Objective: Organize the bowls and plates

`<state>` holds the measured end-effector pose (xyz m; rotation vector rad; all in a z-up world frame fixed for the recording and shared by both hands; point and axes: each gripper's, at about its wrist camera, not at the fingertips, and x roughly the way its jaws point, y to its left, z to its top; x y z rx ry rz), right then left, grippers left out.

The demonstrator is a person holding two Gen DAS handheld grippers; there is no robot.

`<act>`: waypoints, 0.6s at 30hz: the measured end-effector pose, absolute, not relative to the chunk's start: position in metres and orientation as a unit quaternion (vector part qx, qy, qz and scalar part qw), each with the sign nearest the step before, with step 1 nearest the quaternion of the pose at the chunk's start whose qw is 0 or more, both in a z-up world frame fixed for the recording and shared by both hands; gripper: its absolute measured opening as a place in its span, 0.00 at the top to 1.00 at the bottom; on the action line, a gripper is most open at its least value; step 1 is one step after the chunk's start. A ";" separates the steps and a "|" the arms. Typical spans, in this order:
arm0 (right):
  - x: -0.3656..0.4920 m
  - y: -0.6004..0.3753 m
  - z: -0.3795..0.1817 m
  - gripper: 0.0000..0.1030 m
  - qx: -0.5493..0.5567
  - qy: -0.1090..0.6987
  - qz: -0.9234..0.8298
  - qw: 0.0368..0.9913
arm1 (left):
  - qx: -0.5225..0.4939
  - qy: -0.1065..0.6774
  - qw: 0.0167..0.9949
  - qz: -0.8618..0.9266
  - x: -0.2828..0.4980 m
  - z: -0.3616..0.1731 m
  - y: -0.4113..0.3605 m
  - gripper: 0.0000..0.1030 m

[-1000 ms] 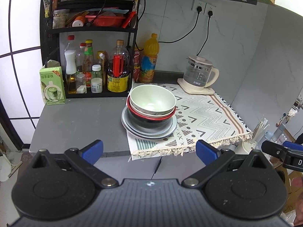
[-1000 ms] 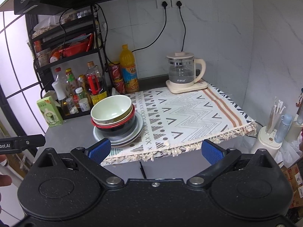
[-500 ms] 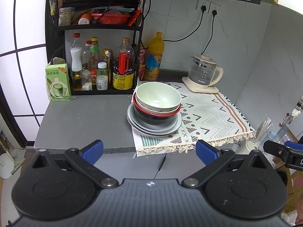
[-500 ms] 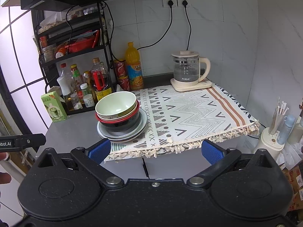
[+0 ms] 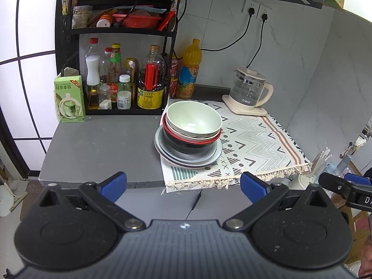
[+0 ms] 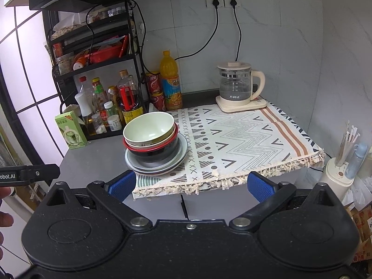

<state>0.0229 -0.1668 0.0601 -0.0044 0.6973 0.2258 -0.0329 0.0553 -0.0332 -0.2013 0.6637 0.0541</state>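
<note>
A stack of dishes stands at the left edge of the patterned cloth. On top is a pale green bowl (image 5: 194, 119) (image 6: 148, 129), under it a red-rimmed black bowl (image 5: 190, 143) (image 6: 154, 151), and at the bottom grey plates (image 5: 188, 159) (image 6: 158, 165). My left gripper (image 5: 183, 186) hangs open in front of the counter edge, below the stack, holding nothing. My right gripper (image 6: 190, 184) is likewise open and empty, short of the cloth's fringe, with the stack up and to its left.
A black rack (image 5: 121, 46) of bottles and a green carton (image 5: 69, 98) fill the back left. An orange juice bottle (image 6: 171, 81), red cans and a glass kettle (image 6: 237, 86) stand by the wall. The cloth (image 6: 244, 139) covers the counter's right half. A straw holder (image 6: 341, 172) sits right.
Both views have shifted a little: the stack and counter sit slightly further right and lower in frame than a second ago. Both grippers stay open; nothing was touched.
</note>
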 end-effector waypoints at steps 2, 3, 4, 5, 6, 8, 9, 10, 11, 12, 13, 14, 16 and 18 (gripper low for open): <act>0.023 -0.167 0.060 0.00 -0.001 0.342 0.110 0.933 | -0.100 0.325 0.940 0.027 -0.033 -0.033 0.056 0.00; 0.023 -0.167 0.060 0.00 0.000 0.342 0.111 0.933 | -0.100 0.325 0.940 0.026 -0.033 -0.033 0.055 0.00; 0.023 -0.167 0.060 0.00 0.000 0.342 0.111 0.933 | -0.099 0.325 0.940 0.027 -0.032 -0.033 0.055 0.00; 0.023 -0.165 0.059 0.00 -0.001 0.341 0.110 0.933 | -0.097 0.326 0.940 0.027 -0.032 -0.033 0.054 0.00; 0.024 -0.165 0.059 0.00 -0.001 0.341 0.110 0.933 | -0.096 0.327 0.940 0.027 -0.032 -0.034 0.054 0.00; 0.024 -0.165 0.059 0.00 0.000 0.342 0.110 0.933 | -0.097 0.328 0.939 0.028 -0.031 -0.034 0.055 0.00; 0.024 -0.165 0.059 0.00 -0.001 0.341 0.111 0.933 | -0.098 0.329 0.939 0.028 -0.031 -0.035 0.055 0.00; 0.024 -0.164 0.059 0.00 -0.001 0.342 0.110 0.933 | -0.098 0.329 0.939 0.029 -0.030 -0.034 0.055 0.00; 0.024 -0.164 0.059 0.00 -0.001 0.341 0.110 0.933 | -0.098 0.329 0.939 0.029 -0.030 -0.034 0.055 0.00; 0.024 -0.164 0.059 0.00 0.000 0.341 0.110 0.933 | -0.098 0.329 0.939 0.028 -0.030 -0.034 0.055 0.00; 0.024 -0.164 0.059 0.00 0.000 0.341 0.111 0.933 | -0.098 0.330 0.939 0.029 -0.030 -0.034 0.055 0.00; 0.024 -0.164 0.059 0.00 -0.001 0.341 0.111 0.933 | -0.099 0.330 0.938 0.029 -0.030 -0.034 0.055 0.00; 0.025 -0.164 0.059 0.00 -0.002 0.341 0.110 0.934 | -0.098 0.330 0.938 0.030 -0.029 -0.035 0.055 0.00; 0.024 -0.164 0.058 0.00 -0.003 0.341 0.109 0.934 | -0.097 0.331 0.938 0.030 -0.029 -0.035 0.053 0.00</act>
